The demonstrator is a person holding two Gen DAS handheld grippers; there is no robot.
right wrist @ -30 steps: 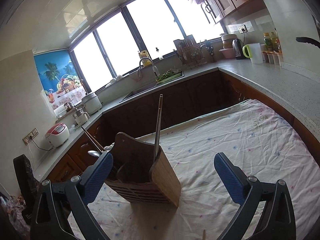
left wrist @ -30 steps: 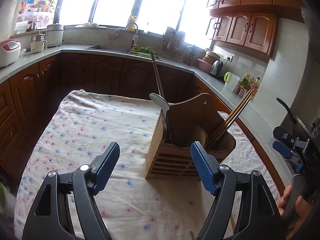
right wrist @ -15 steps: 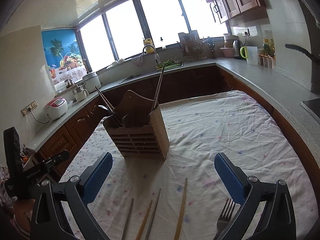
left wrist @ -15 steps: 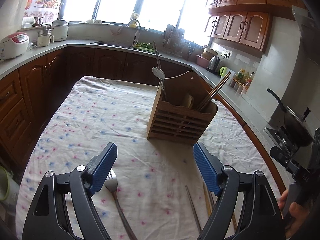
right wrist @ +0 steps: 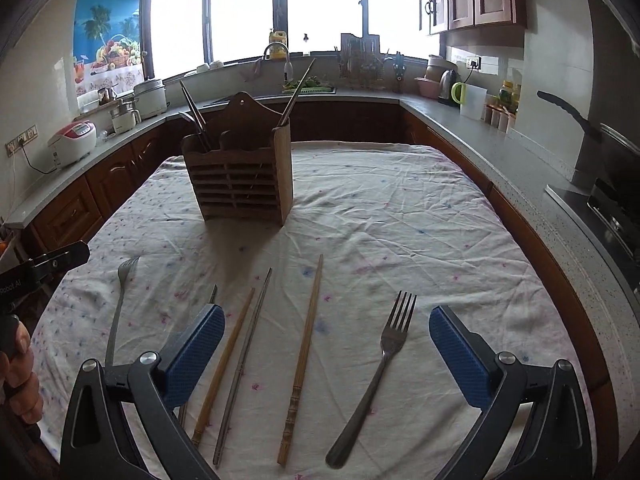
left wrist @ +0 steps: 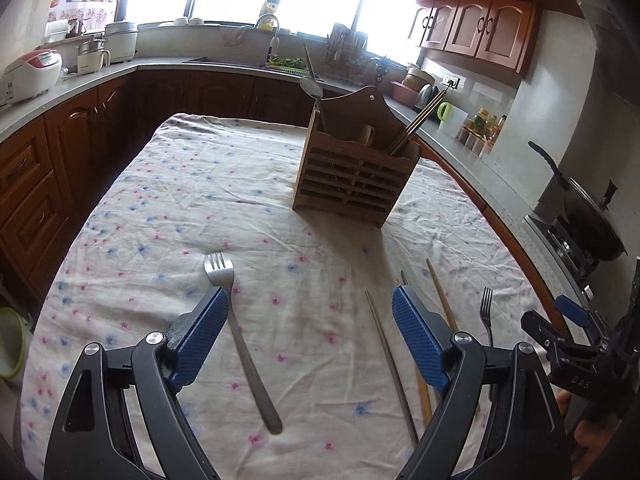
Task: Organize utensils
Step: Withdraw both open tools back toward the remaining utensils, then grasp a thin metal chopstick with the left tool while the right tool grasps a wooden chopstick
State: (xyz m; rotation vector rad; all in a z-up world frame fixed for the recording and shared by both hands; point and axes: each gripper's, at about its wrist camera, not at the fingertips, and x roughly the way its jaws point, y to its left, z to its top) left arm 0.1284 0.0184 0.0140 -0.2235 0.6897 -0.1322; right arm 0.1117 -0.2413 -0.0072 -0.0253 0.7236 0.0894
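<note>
Black right claw (left wrist: 568, 322) reads perhaps "DAS".

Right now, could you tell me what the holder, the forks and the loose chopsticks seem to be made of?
Holder: brown wood, matte, with slatted front. Forks: grey metal with a dull sheen, probably stainless steel. Chopsticks: two tan ones look like wood or bamboo; the thin grey one looks metal.

On the table (right wrist: 400, 208) lie 2 forks: 1 fork (right wrist: 380, 364) at the right and 1 fork (right wrist: 120, 300) at the left. Between them lie 4 loose chopsticks, 2 wooden (right wrist: 306, 356) (right wrist: 226, 364) and 2 metal (right wrist: 248, 356) (right wrist: 213, 294). 1 wooden holder (right wrist: 240, 180) stands further back, with 1 spoon (left wrist: 311, 90) and at least 3 chopsticks (left wrist: 420, 120) (right wrist: 298, 90) sticking up out of it.
</note>
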